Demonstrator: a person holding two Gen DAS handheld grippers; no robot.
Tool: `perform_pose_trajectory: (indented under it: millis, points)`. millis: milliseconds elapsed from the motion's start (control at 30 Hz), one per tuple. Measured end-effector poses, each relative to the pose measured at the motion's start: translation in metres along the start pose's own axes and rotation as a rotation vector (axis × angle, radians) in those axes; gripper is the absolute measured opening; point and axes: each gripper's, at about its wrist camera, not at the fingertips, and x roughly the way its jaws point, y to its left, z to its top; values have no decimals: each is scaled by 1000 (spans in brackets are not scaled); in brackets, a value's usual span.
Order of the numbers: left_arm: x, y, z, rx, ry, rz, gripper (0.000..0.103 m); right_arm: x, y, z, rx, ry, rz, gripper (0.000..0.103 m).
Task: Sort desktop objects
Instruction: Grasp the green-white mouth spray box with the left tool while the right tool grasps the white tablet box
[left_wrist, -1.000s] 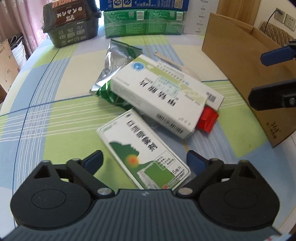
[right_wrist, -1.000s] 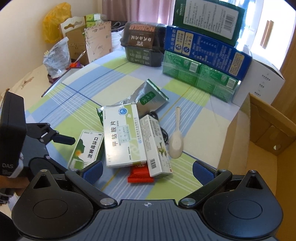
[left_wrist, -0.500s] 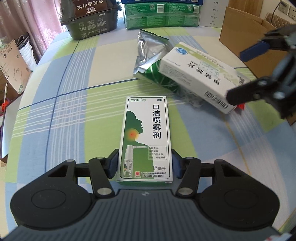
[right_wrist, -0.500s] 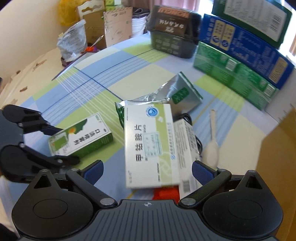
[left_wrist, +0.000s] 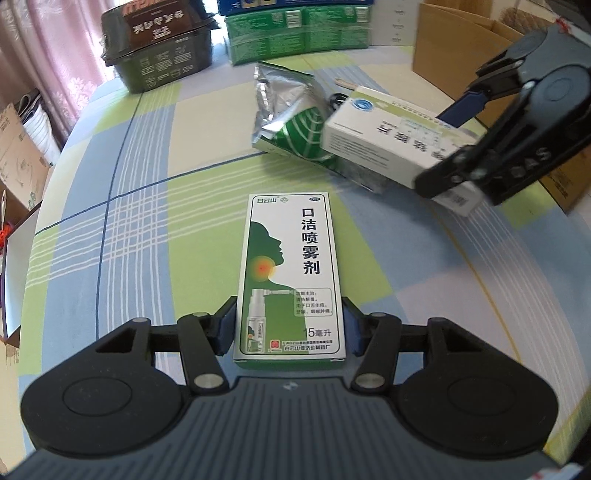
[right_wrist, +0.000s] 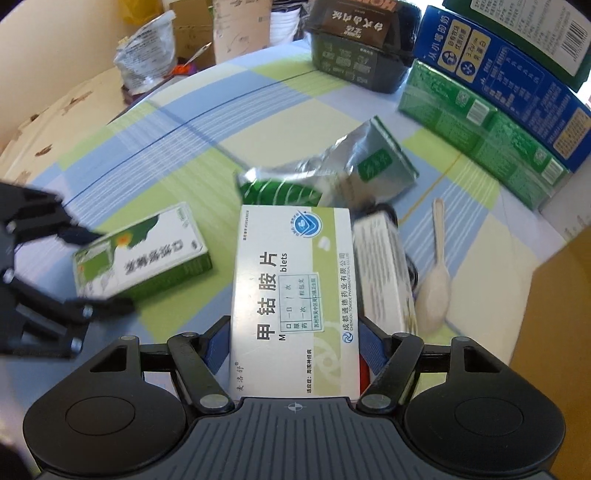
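Left gripper: jaws have just been closing, now pinched on the long sides of the green throat-spray box, grabbed at its near end. Box lies flat on the checked tablecloth and runs straight out ahead of the claw. Grip across the narrow width makes sense: that is the span that fits between the pads

Ahead and right of that claw: the foil pouch, partly under the white tablet box

Right gripper: jaws have just been closing too, pads now against both long edges of the white tablet box, again at the near end. The box sits on top of the pile, propped on the pouch and a second carton, so it's the one free to take first. Red packet just shows under it near the right pad

Right of that claw: pale plastic spoon on the cloth, clear of the grip. Further right, a cardboard box wall, probably the drop target

Judgement: both pick-ups secured, lift not yet done. Risk: end grips on long boxes may let them droop or swing
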Motion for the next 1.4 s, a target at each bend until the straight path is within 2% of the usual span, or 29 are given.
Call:
perform_pose_trajectory:
  millis: [200, 300, 333, 433, 500, 733, 967, 1000, 1033, 1067, 1100, 1400]
  points:
    - [-22, -10, -23, 69, -4, -89, 51, -30, 13, -52, -79, 135, 49, 68]
    - [-26, -16, -33, 93, 1, -90, 52, -36, 15, -74, -83, 180, 50, 68]
    - [-27, -17, -34, 95, 2, -89, 54, -36, 15, -79, -78, 191, 54, 68]
    - [-29, -20, -34, 99, -6, -88, 67, -34, 16, -89, -68, 199, 47, 74]
    - [-29, -21, -32, 117, -16, -82, 70, -32, 16, -89, -65, 196, 45, 79]
    - [-12, -23, -17, 154, -3, -95, 70, -20, 12, -85, -54, 176, 56, 80]
    - [-1, -24, -9, 164, 9, -120, 64, -9, 5, -85, -32, 167, 68, 79]
    - [-1, -23, -8, 165, 10, -125, 60, -8, 4, -85, -28, 169, 70, 79]
    - [-1, -23, -8, 164, 10, -126, 58, -7, 5, -84, -30, 172, 71, 79]
    - [-1, -22, -7, 164, 9, -124, 51, -7, 5, -84, -31, 171, 75, 73]
    - [-2, -22, -6, 161, 10, -125, 51, -7, 6, -83, -32, 172, 82, 68]
    - [-15, -24, -8, 198, 27, -129, 51, -33, 11, -75, -40, 122, 51, 68]
